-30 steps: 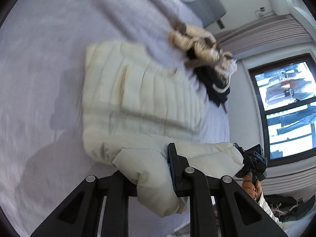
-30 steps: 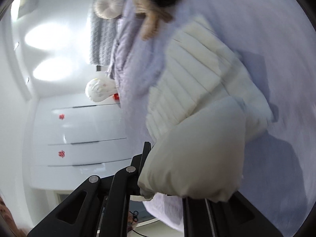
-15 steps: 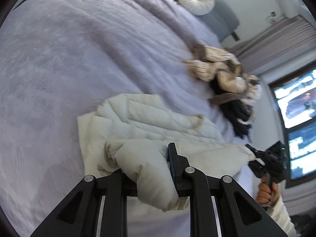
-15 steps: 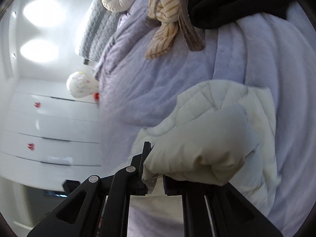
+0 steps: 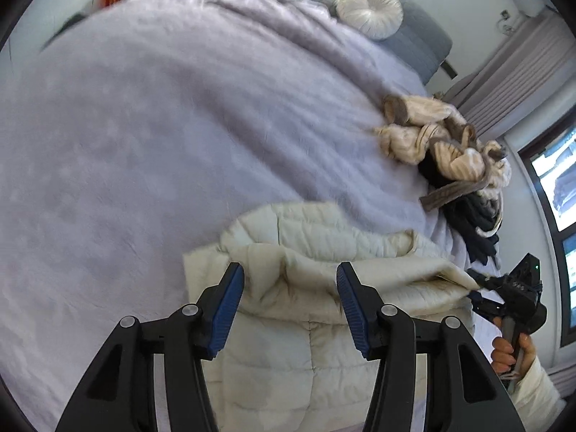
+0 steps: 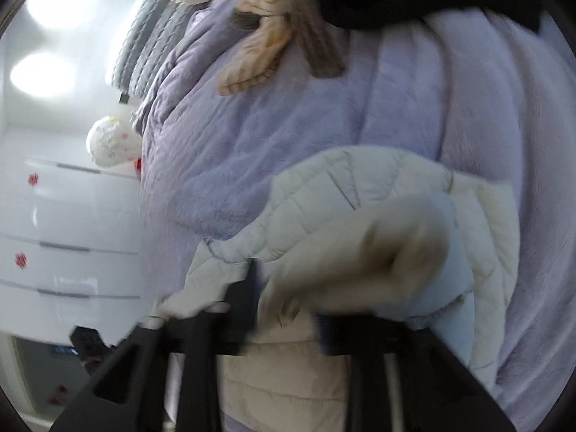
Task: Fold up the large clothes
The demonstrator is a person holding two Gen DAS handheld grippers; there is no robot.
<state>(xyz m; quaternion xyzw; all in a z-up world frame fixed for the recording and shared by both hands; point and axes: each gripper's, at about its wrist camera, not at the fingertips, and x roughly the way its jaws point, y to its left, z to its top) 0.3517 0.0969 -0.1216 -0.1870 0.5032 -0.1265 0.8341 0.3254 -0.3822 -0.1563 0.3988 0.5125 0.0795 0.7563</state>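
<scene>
- The left gripper (image 5: 289,304) is seen with its blue-padded fingers (image 5: 226,300) spread wide apart, nothing between them, poised just over the near folded edge of the cream quilted jacket (image 5: 324,252).
- The right gripper (image 6: 288,309) is shown blurred in its own view; a puffed fold of the jacket (image 6: 360,237) is bunched between and over its fingers, but whether it is clamped cannot be told. In the left view, its tips (image 5: 478,282) are seen at the jacket's right corner.
- The jacket is laid folded in layers on the lavender bedspread (image 5: 162,126), at the bed's near edge.
- Farther back, a heap of striped beige and black clothes (image 5: 450,154) is seen well apart from the jacket.
- At the headboard, a round white cushion (image 5: 369,9) is placed.
</scene>
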